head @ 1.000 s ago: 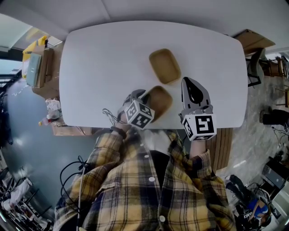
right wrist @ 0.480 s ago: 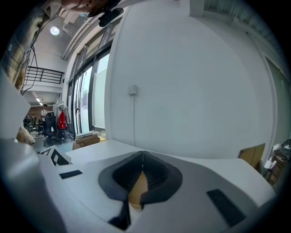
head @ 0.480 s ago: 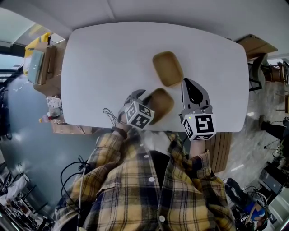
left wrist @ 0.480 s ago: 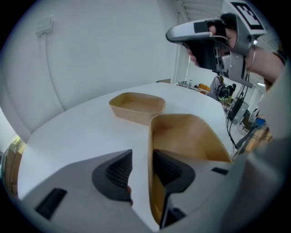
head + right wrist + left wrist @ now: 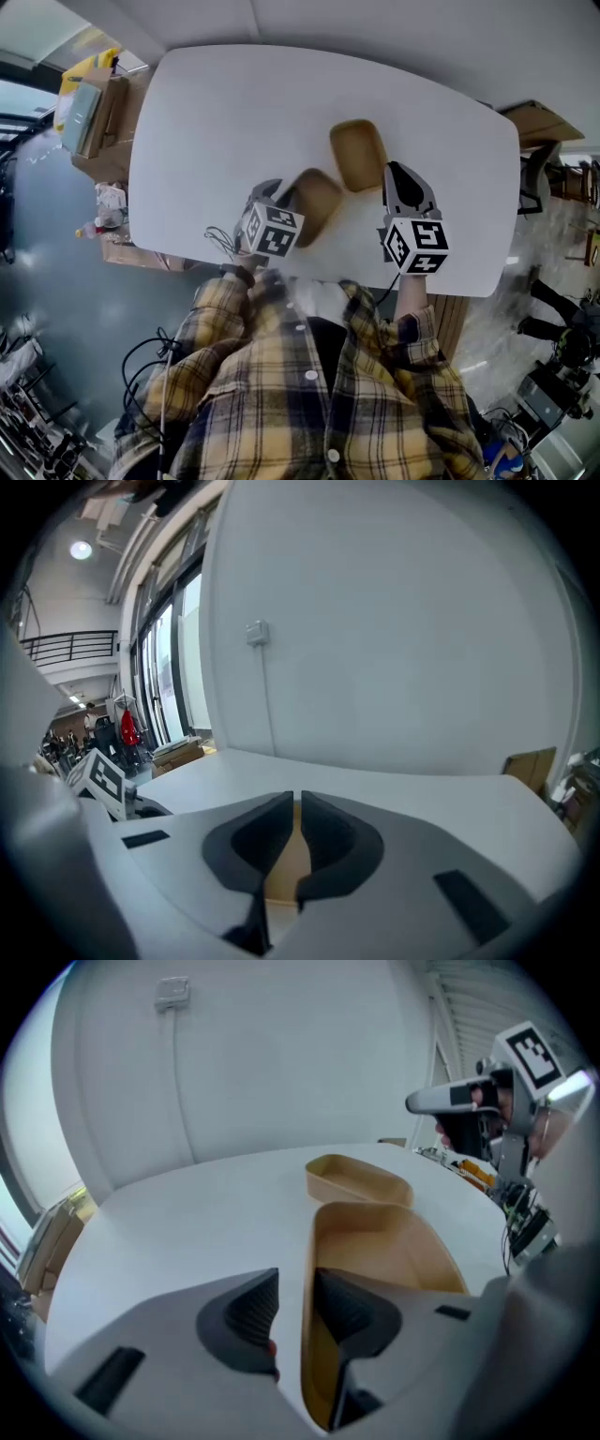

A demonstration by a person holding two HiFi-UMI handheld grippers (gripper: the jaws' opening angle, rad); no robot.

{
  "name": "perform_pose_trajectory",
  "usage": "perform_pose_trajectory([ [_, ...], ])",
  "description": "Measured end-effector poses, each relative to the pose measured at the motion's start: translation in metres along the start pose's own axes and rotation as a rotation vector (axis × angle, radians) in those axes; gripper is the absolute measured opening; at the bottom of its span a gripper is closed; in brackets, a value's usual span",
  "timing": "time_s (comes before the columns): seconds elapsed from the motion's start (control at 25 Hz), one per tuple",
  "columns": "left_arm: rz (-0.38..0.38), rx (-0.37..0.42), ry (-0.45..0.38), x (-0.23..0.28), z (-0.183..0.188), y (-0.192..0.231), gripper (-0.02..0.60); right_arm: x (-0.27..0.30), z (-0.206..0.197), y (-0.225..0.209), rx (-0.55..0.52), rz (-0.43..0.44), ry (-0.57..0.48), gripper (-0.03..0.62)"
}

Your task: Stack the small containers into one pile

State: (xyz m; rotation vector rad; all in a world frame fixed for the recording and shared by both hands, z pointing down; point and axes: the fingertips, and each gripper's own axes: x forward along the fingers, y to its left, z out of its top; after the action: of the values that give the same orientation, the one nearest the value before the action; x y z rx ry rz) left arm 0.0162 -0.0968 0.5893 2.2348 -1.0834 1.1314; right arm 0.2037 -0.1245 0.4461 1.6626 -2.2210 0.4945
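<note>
Two tan oval containers rest on the white table (image 5: 216,122). The near container (image 5: 314,199) (image 5: 384,1251) lies just short of the far container (image 5: 358,155) (image 5: 361,1177). My left gripper (image 5: 281,195) (image 5: 295,1302) straddles the near container's left rim, one jaw inside and one outside. Its jaws have just been opening, and a gap shows beside the rim. My right gripper (image 5: 403,176) (image 5: 297,832) is shut on nothing, just right of the far container. A strip of tan shows below its jaws.
Cardboard boxes (image 5: 94,112) stand off the table's left side and another box (image 5: 536,122) off its right. The right gripper (image 5: 469,1101) hangs at the upper right of the left gripper view. A wall socket (image 5: 173,993) sits on the white wall behind.
The left gripper's jaws have spread off the near container's rim, and that gripper has shifted left. The right gripper has come lower, beside the far container.
</note>
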Motion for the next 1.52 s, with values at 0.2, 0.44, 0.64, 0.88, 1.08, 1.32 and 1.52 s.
perform_pose_trajectory([
  [0.2, -0.004, -0.071, -0.025, -0.004, 0.010, 0.011, 0.126, 0.043, -0.033, -0.032, 0.036, -0.012, 0.159, 0.024],
  [0.44, -0.052, -0.090, -0.047, -0.006, 0.020, 0.005, 0.126, 0.077, -0.082, -0.047, 0.132, 0.023, 0.339, 0.130],
  [0.64, -0.058, -0.100, -0.053, -0.005, 0.023, 0.008, 0.126, 0.082, -0.107, -0.048, 0.112, 0.017, 0.411, 0.128],
  [0.88, -0.069, -0.109, -0.061, -0.007, 0.028, 0.006, 0.126, 0.076, -0.108, -0.055, 0.117, -0.011, 0.404, 0.043],
  [1.08, -0.072, -0.099, -0.082, -0.012, 0.033, 0.005, 0.126, 0.064, -0.096, -0.060, 0.153, -0.031, 0.340, 0.035],
  [1.32, -0.075, -0.101, -0.111, -0.024, 0.039, 0.005, 0.126, 0.044, -0.059, -0.055, 0.104, 0.040, 0.249, 0.033],
  [1.52, -0.069, -0.140, -0.124, -0.039, 0.039, 0.017, 0.126, 0.032, -0.027, -0.028, -0.025, 0.211, 0.230, 0.032],
])
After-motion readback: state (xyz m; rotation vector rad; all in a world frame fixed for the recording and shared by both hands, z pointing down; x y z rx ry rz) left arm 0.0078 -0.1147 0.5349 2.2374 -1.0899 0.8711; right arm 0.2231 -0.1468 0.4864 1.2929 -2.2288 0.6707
